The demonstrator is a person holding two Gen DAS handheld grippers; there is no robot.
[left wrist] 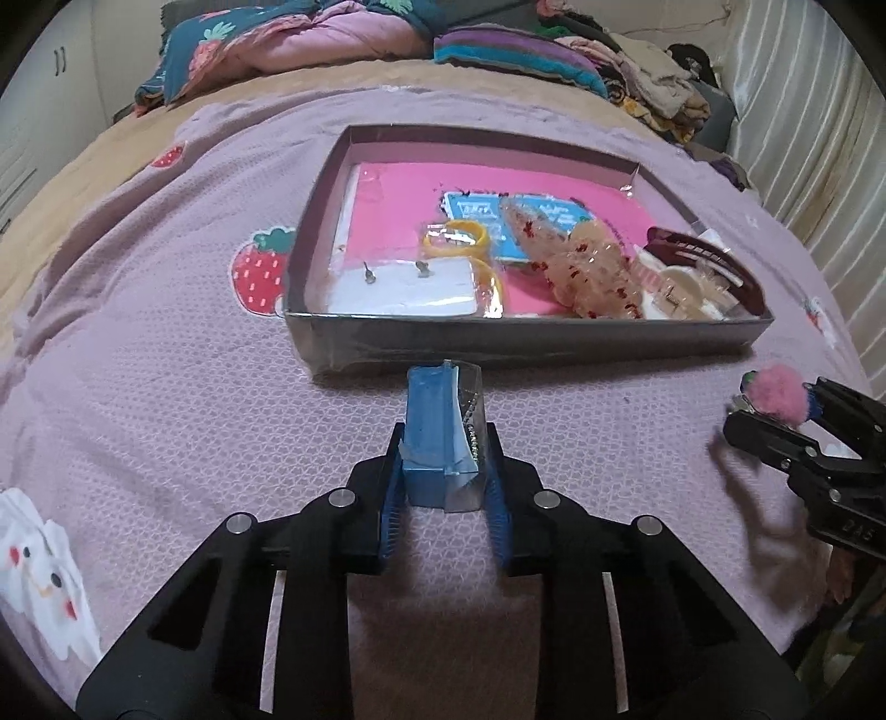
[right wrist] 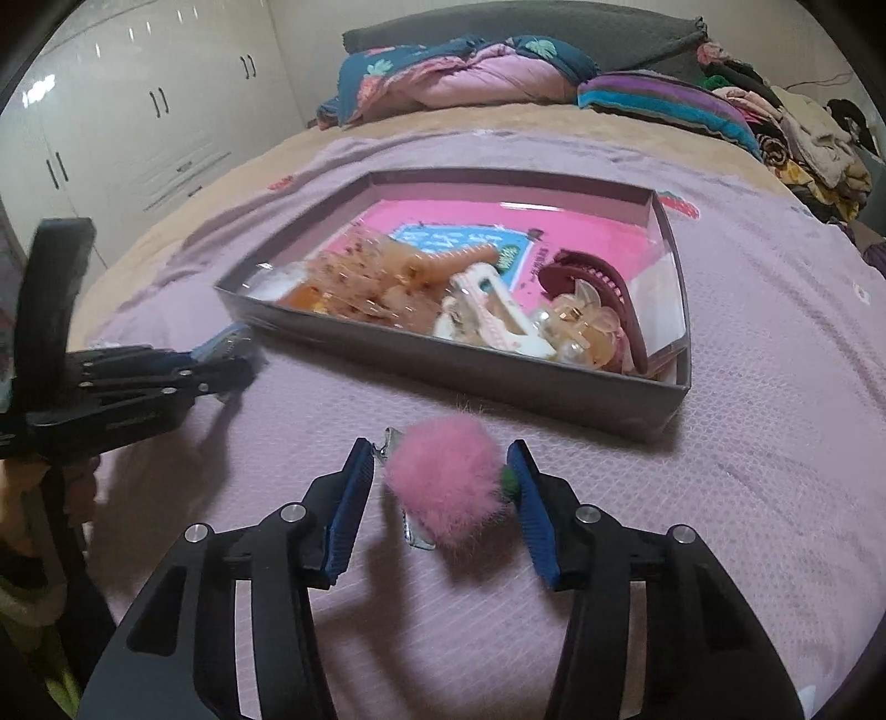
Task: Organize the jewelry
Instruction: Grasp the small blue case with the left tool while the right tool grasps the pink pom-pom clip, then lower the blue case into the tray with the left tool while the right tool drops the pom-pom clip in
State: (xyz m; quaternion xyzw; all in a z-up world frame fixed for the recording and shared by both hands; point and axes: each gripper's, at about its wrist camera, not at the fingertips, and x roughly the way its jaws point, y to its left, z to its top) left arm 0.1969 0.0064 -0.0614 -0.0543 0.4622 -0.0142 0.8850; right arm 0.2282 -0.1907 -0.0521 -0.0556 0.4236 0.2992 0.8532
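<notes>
My left gripper (left wrist: 443,437) is shut on a blue jewelry card (left wrist: 429,426) in clear wrap with a row of small stones, held just before the front wall of the grey box (left wrist: 498,338). The same gripper (right wrist: 243,360) shows at the left of the right wrist view. A pink pom-pom hair clip (right wrist: 448,482) lies between the fingers of my right gripper (right wrist: 439,446). The right pad meets its green end, while the left pad stands a little apart from the fluff. The box (right wrist: 498,382) holds hair claws, yellow rings (left wrist: 457,238) and an earring card.
The box sits on a lilac strawberry-print bedspread (left wrist: 166,387). Folded quilts (left wrist: 288,44) and a pile of clothes (left wrist: 664,83) lie at the far end of the bed. White wardrobe doors (right wrist: 138,127) stand to the left. A white printed cloth (left wrist: 39,570) lies at the near left.
</notes>
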